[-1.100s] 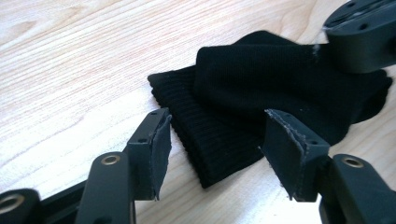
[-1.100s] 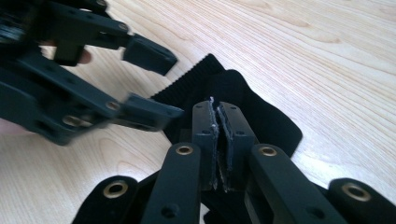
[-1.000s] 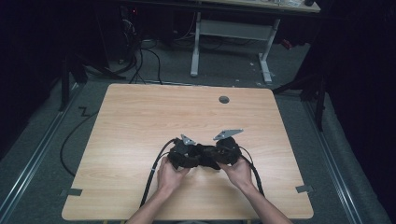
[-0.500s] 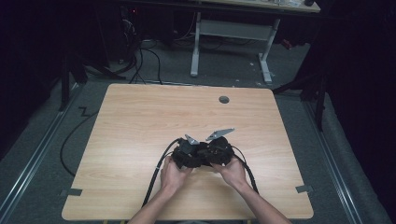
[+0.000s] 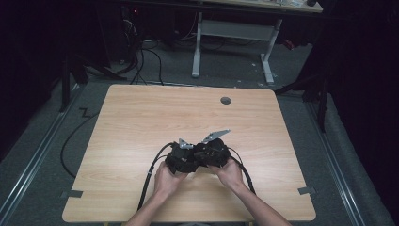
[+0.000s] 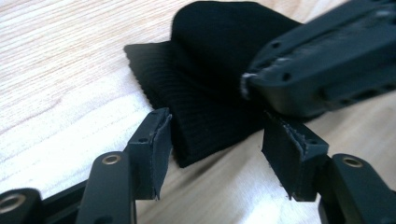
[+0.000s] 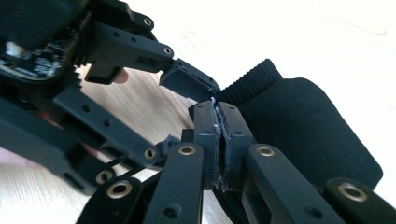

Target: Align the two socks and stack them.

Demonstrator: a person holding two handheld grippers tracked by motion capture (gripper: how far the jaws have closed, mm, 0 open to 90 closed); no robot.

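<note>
Both grippers are seen in the high view held close together near the front middle of the wooden table [image 5: 141, 122], the left gripper [image 5: 181, 157] and right gripper [image 5: 211, 153] almost touching, with a hand behind each; what lies between them cannot be made out from there.

From the left gripper view, the left gripper [image 6: 215, 140] is seen spread wide and empty, its jaws straddling the near corner of a folded black knitted cloth [image 6: 205, 93] that lies flat just ahead. The other gripper crosses in from the right, over the cloth.

From the right gripper view, the right gripper [image 7: 218, 135] is seen pressed closed, apparently pinching the ribbed edge of the cloth [image 7: 299, 126]. The open gripper stands just to its left, and is judged the one in the way.
</note>
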